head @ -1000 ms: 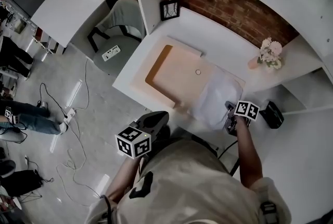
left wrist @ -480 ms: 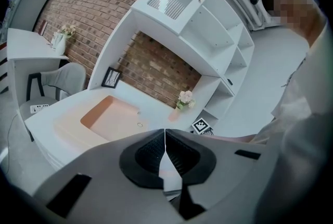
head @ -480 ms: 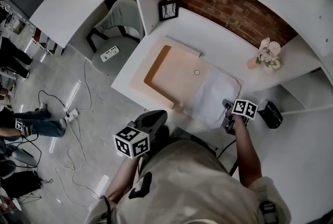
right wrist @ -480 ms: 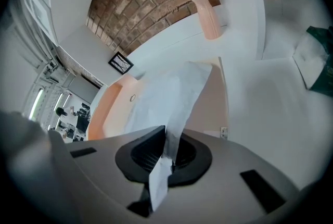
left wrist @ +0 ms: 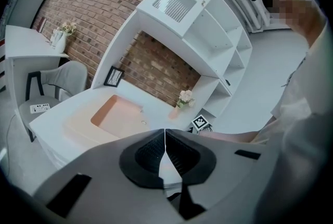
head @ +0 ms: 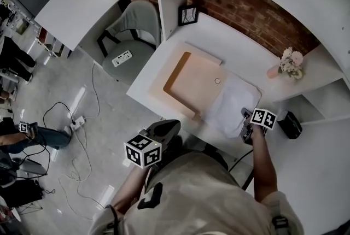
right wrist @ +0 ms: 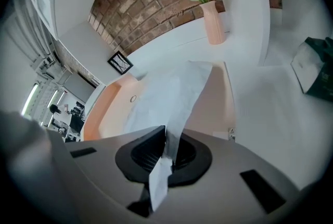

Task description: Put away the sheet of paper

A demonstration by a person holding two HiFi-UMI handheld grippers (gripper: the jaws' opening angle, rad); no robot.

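Pinching the sheet of paper (right wrist: 174, 87) at its near edge, right gripper (right wrist: 166, 139) had both jaws clamped on it, a strip of paper sticking out behind them. Rest of sheet lay draped over the right end of the peach tray (head: 191, 78) on the white desk (head: 235, 48). Left gripper (left wrist: 165, 144) was held off the desk's near edge, jaws pressed together, nothing between. 1 vase of flowers (head: 288, 63) stood far right; 1 picture frame (head: 187, 15) far left.

White paper (head: 232, 107), pale-orange mat (head: 192, 78)
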